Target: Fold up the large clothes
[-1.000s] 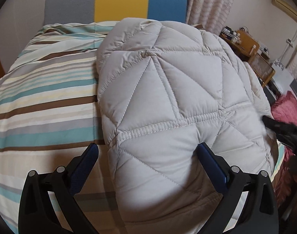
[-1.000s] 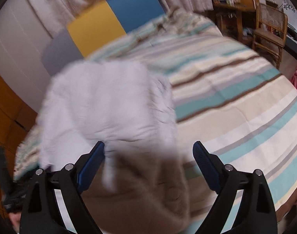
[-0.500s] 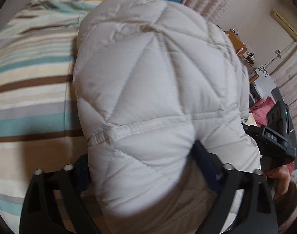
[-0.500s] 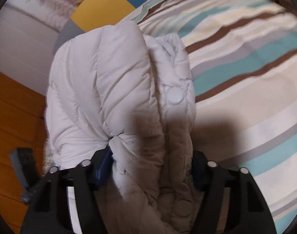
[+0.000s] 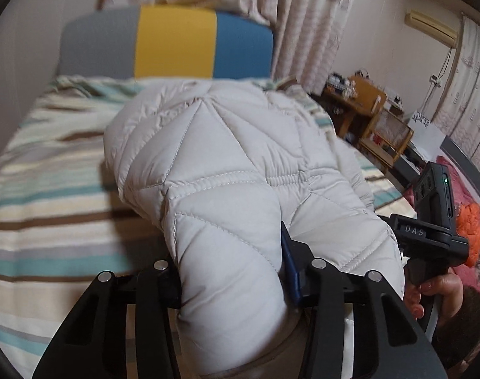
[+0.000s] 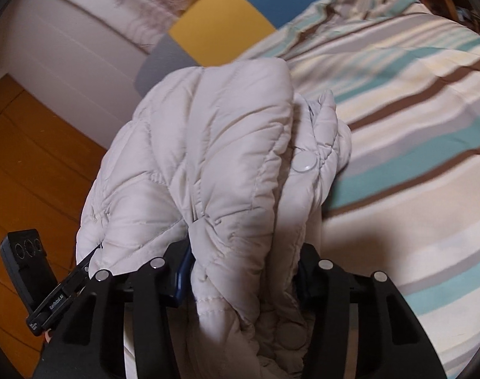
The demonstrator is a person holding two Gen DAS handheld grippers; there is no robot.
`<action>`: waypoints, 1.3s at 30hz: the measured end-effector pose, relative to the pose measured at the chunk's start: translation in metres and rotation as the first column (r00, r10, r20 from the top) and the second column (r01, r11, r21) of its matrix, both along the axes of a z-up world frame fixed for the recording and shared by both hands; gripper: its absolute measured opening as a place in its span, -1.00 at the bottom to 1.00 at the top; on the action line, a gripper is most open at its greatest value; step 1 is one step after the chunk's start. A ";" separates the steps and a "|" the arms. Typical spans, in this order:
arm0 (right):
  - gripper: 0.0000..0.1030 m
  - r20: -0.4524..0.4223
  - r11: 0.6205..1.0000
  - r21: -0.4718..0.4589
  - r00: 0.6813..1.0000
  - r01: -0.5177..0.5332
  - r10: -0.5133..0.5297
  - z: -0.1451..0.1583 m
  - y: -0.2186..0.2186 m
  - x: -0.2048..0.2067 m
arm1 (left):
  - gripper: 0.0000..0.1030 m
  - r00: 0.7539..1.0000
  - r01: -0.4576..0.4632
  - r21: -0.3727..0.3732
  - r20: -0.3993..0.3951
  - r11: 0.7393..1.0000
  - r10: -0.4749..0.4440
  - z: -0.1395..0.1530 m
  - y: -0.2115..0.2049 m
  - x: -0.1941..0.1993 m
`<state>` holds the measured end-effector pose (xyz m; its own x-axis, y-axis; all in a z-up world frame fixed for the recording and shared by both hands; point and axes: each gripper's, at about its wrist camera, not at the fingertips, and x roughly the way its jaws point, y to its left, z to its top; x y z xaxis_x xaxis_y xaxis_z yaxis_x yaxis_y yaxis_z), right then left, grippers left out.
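Quilted fabric of the pale puffer jacket (image 5: 227,170) filled the gap between both sets of jaws. The left gripper (image 5: 230,271) pinched a thick padded fold, which bulged forward past its blue fingers (image 5: 288,262) and hung over the striped bedcover (image 5: 44,189). The right gripper (image 6: 243,271) clamped another bunched edge of the jacket, near a round white snap button (image 6: 304,161) further up the fabric. Beyond the jacket stood a grey, yellow and blue headboard (image 5: 173,44), with curtains (image 5: 306,22) behind it.
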<state>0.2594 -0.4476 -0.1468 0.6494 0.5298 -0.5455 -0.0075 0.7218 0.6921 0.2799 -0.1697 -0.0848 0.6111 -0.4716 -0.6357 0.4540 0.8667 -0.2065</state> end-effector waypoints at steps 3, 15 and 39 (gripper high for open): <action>-0.06 0.043 0.999 0.000 0.998 -0.034 0.034 0.006 0.031 0.009 | -0.14 0.996 -0.042 0.032 0.086 0.999 0.039 0.009 0.024 -0.010; -0.06 0.121 0.963 -0.091 0.957 -0.252 0.262 0.019 0.202 0.074 | -0.14 0.938 -0.336 0.018 0.099 0.942 0.333 -0.002 0.183 -0.016; 0.60 0.091 0.831 -0.554 0.990 -0.041 0.109 -0.013 0.272 0.035 | 0.72 0.843 -0.535 0.146 0.029 0.832 0.537 -0.067 0.215 -0.014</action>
<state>0.2945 -0.1755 -0.1595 0.6954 0.2140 -0.6860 -0.1310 0.9764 0.1718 0.2655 0.0449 -0.1514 0.7330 0.0236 -0.6798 -0.0917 0.9937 -0.0644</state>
